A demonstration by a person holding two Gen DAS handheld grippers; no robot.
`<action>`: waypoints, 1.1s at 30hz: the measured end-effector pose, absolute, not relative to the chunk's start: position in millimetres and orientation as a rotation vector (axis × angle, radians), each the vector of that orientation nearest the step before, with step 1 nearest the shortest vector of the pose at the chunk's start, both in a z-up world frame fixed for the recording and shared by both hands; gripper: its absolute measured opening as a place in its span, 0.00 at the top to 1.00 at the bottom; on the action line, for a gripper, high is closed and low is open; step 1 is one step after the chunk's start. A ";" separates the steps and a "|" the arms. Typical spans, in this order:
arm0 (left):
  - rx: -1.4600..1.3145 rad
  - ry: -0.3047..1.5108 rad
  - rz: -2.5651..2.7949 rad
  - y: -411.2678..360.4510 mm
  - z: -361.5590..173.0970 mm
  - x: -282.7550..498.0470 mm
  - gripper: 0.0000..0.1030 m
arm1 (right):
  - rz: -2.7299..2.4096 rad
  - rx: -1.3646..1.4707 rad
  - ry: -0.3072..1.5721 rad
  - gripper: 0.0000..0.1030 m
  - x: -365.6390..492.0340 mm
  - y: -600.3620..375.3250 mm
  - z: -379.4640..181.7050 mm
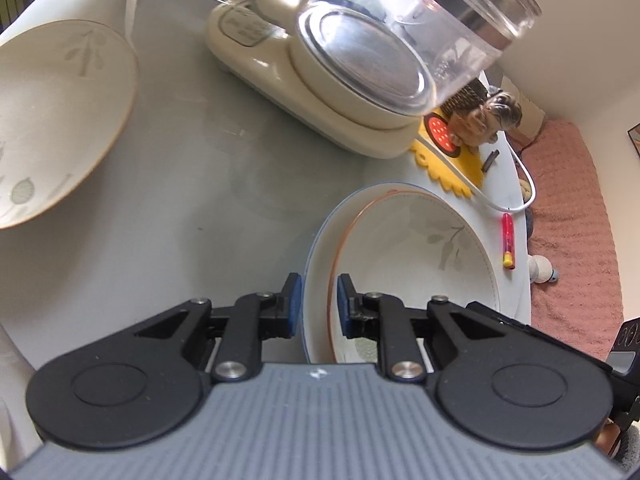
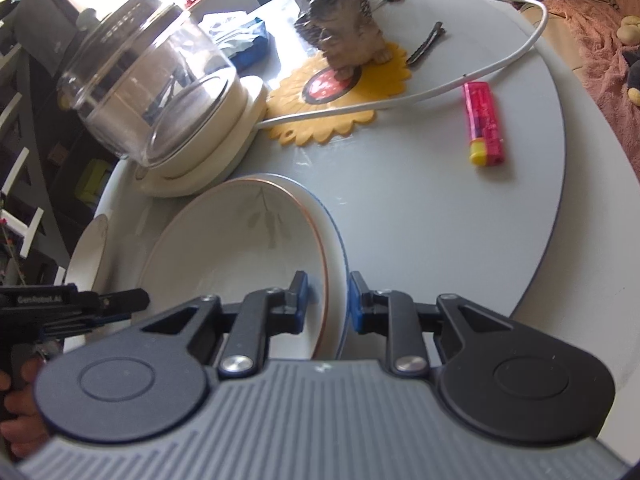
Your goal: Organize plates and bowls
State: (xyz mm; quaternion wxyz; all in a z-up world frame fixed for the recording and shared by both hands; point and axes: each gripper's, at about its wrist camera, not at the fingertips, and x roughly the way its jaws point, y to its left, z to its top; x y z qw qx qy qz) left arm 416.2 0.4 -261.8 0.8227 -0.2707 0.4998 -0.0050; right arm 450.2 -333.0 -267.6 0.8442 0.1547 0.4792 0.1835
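Observation:
A white leaf-patterned bowl with an orange rim [image 1: 420, 256] sits nested in a blue-rimmed white plate [image 1: 316, 248] on the grey round table. My left gripper [image 1: 318, 300] straddles their left rims, one pad outside the plate and one inside the bowl, pressed close. My right gripper [image 2: 328, 298] straddles the right rims of the same bowl [image 2: 240, 252] and plate [image 2: 338, 264]. A second leaf-patterned bowl [image 1: 52, 120] lies at the left; its edge shows in the right wrist view [image 2: 90, 252].
A cream appliance base with a clear glass bowl [image 1: 384, 40] stands behind the dishes. A yellow sunflower mat [image 2: 340, 80] carries a cat figurine [image 2: 344, 20]. A white cable [image 2: 460, 76], a pink lighter [image 2: 484, 124] and a hair clip [image 2: 426, 42] lie to the right.

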 end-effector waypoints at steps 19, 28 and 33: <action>-0.533 1.086 0.058 47.5 -256.5 393.9 0.79 | 0.474 0.267 1.061 0.76 435.6 -275.4 -264.5; -0.574 1.075 0.051 53.6 -246.0 393.3 0.78 | 0.458 0.217 1.062 0.77 432.9 -267.6 -262.5; -0.554 1.033 0.083 55.6 -222.3 382.4 0.78 | 0.379 0.144 1.030 0.75 428.8 -264.2 -247.3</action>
